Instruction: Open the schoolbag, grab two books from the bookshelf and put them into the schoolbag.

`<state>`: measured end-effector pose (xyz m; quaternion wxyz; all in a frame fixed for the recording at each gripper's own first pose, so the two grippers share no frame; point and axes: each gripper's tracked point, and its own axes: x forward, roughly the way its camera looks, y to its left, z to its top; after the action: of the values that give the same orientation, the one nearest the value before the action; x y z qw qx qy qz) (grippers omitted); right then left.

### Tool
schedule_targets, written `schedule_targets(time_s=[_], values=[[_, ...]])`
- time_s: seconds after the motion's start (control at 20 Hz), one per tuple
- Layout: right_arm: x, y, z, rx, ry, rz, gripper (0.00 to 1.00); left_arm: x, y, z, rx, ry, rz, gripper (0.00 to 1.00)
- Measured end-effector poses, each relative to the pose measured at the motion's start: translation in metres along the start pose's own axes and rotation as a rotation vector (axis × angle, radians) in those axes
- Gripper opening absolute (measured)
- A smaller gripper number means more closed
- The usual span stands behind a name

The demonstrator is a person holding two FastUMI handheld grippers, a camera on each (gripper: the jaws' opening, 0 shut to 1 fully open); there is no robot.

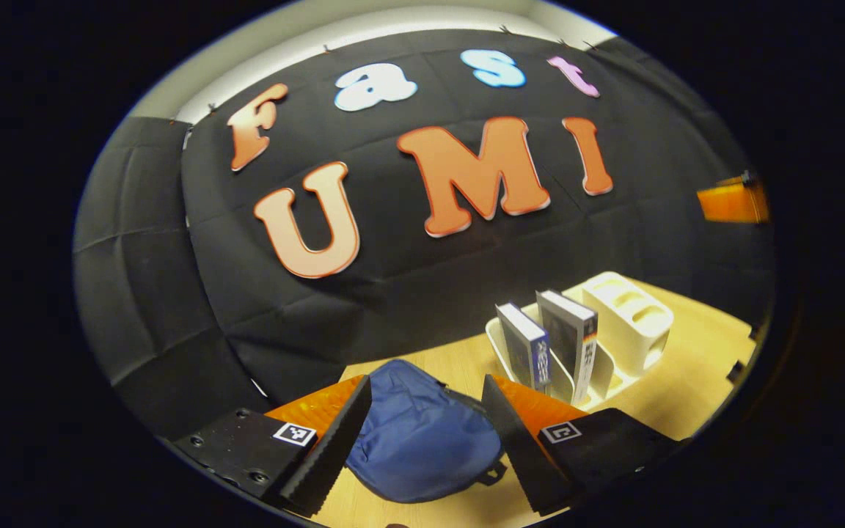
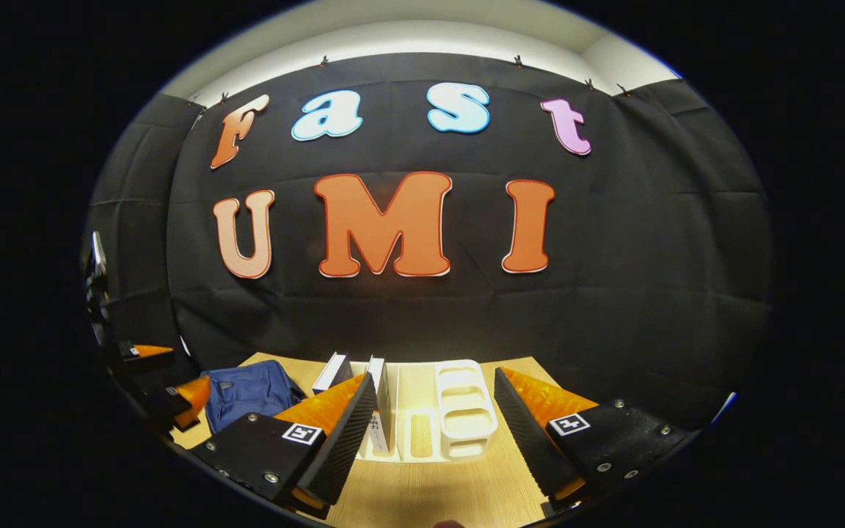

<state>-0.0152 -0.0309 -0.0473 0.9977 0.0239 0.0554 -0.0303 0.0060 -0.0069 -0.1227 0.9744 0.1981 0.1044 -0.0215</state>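
A blue schoolbag lies on the wooden table, framed by the spread fingers of my left gripper, which is open and hangs above and short of it. To its right a white bookshelf holds two dark upright books. In the right gripper view, the bookshelf stands straight ahead between the fingers of my open right gripper. The two books lean in its left slots, and the schoolbag lies further left. The left gripper shows at that view's left edge.
The wooden table runs back to the black cloth wall. The right part of the bookshelf has several empty compartments. Bare table lies in front of the shelf.
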Motion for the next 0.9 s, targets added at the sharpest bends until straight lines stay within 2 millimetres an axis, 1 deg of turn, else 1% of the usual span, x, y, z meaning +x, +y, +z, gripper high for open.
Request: schedule_targets(time_s=[0.2,0.25,0.4,0.5,0.6,0.7,0.8,0.9], values=[[0.001,-0.022,-0.01,-0.003,0.028,-0.045,0.96,0.028,-0.055,-0.061,0.162,0.081,-0.071,0.95],[0.0,-0.029,-0.013,-0.006,0.039,-0.059,0.96,0.031,-0.067,-0.08,0.199,0.119,-0.087,0.95],[0.002,-0.051,-0.023,-0.026,0.075,-0.106,0.97,0.05,-0.103,-0.133,0.328,0.214,-0.119,0.96],[0.003,-0.063,-0.028,-0.041,0.096,-0.132,0.97,0.063,-0.123,-0.167,0.395,0.288,-0.175,0.96],[0.006,-0.07,-0.031,-0.053,0.116,-0.146,0.97,0.072,-0.13,-0.202,0.448,0.378,-0.206,0.97],[0.009,-0.074,-0.033,-0.062,0.123,-0.15,0.97,0.084,-0.131,-0.226,0.492,0.43,-0.217,0.97],[0.011,-0.077,-0.036,-0.07,0.127,-0.147,0.97,0.094,-0.121,-0.234,0.557,0.445,-0.185,0.97],[0.016,-0.079,-0.039,-0.074,0.136,-0.144,0.96,0.099,-0.105,-0.229,0.599,0.437,-0.147,0.97]])
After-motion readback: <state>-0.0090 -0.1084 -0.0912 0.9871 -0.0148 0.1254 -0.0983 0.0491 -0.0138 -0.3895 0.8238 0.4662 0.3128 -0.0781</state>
